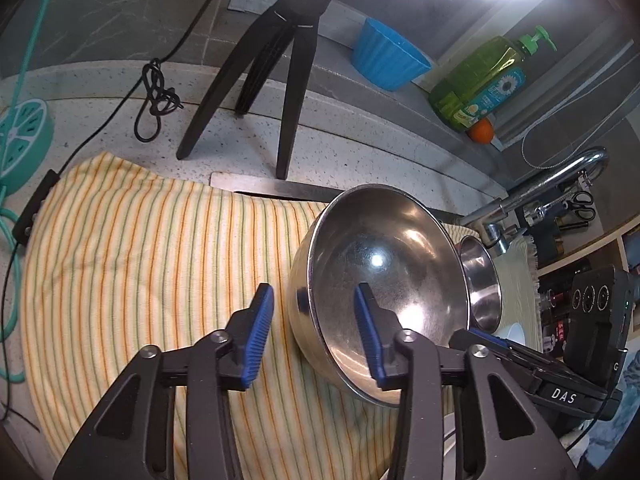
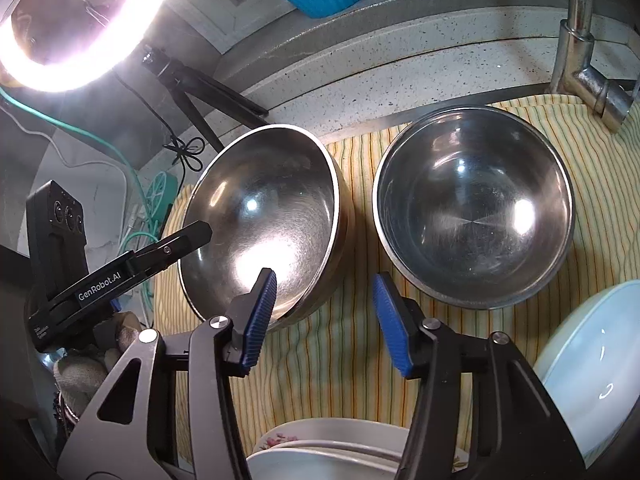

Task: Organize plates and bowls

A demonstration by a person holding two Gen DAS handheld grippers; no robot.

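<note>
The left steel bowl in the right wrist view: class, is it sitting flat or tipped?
Tipped. The left steel bowl leans with its rim raised, unlike the flat right steel bowl.

tilted bowl (image 2: 264,216) left of upright bowl (image 2: 474,206) | both on cloth (image 2: 344,360) | plates (image 2: 324,452) in front

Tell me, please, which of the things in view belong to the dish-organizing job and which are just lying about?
Job: tilted steel bowl, upright steel bowl, floral plates, pale blue plate.
Lying about: tripod, soap bottle, orange, blue cup.
</note>
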